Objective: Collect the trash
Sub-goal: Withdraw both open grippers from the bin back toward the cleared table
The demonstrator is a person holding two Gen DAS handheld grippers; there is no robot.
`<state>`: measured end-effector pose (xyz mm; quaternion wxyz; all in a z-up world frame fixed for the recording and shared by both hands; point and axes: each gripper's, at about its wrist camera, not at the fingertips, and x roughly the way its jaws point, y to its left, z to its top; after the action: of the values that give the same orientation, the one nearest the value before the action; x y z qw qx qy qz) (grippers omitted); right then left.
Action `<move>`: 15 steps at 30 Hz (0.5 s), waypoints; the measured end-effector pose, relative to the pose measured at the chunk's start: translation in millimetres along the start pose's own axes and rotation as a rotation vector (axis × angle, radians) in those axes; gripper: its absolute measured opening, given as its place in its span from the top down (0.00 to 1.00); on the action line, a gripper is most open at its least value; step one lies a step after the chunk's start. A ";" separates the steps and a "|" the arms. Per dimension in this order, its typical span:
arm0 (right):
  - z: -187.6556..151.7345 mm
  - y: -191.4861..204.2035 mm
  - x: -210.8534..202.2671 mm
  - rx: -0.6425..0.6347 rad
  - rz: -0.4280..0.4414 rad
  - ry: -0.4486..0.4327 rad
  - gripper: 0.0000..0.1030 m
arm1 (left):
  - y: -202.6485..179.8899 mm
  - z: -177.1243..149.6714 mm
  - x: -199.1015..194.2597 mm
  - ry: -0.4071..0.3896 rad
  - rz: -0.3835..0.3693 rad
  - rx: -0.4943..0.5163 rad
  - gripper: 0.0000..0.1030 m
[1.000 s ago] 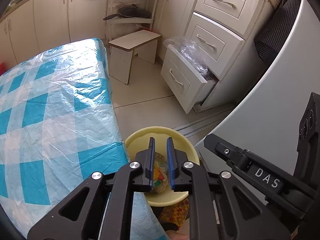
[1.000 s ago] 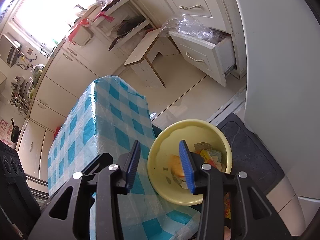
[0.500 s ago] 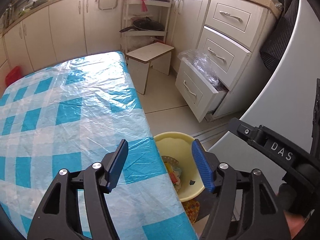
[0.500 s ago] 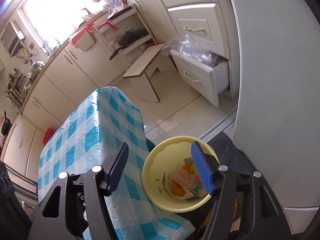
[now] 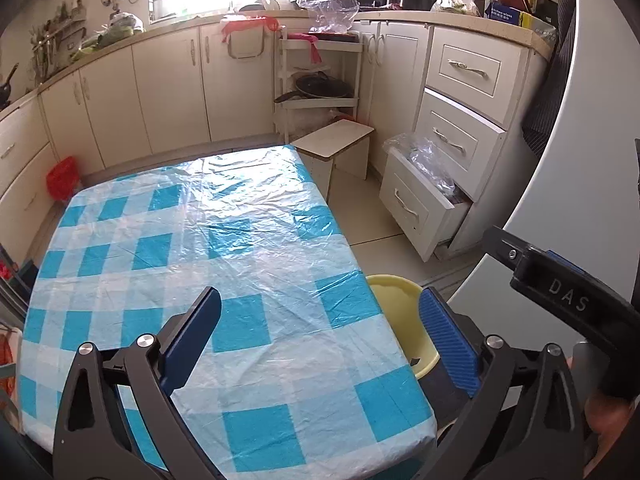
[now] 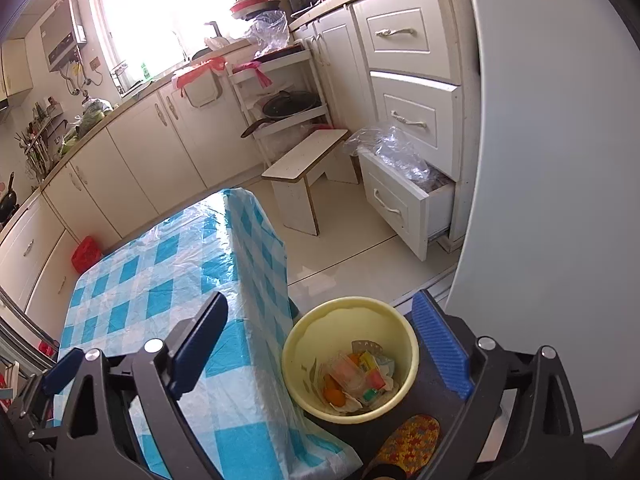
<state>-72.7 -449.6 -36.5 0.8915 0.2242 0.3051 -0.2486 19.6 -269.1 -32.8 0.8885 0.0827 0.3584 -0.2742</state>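
A yellow bin (image 6: 350, 360) stands on the floor beside the table's near right corner. Inside it lies mixed trash (image 6: 358, 376): wrappers, orange bits and small packets. My right gripper (image 6: 324, 340) hangs well above the bin, its jaws opening wide with nothing between them. My left gripper (image 5: 320, 338) is over the table's near right edge, jaws also opening, nothing held. In the left wrist view only part of the bin (image 5: 400, 316) shows past the table edge. The right gripper's body (image 5: 568, 300) crosses that view at the right.
The table (image 5: 200, 240) wears a blue-and-white checked cloth under clear plastic. A low white stool (image 6: 308, 160) stands on the floor behind it. An open bottom drawer (image 6: 400, 200) holds clear plastic bags. A large grey-white appliance (image 6: 560, 160) fills the right. A patterned slipper (image 6: 408, 440) lies by the bin.
Both grippers rose and pulled back from the bin while their jaws spread from nearly closed to wide. The left view swung from the bin to the tabletop.
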 end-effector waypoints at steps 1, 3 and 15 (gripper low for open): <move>-1.0 1.0 -6.1 -0.005 -0.004 -0.008 0.10 | 1.9 -0.9 -5.8 -0.005 0.002 0.001 0.08; -2.7 5.0 -16.2 -0.020 -0.012 -0.015 0.10 | 6.6 -2.5 -17.8 -0.009 0.007 -0.001 0.08; -27.2 42.4 -73.8 -0.140 -0.021 -0.012 0.07 | 28.3 -15.5 -89.0 -0.047 0.040 0.012 0.08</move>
<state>-110.9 -379.1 3.0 0.9042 0.1568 0.3187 -0.2373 -26.8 -202.1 15.2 0.9015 0.0885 0.3341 -0.2605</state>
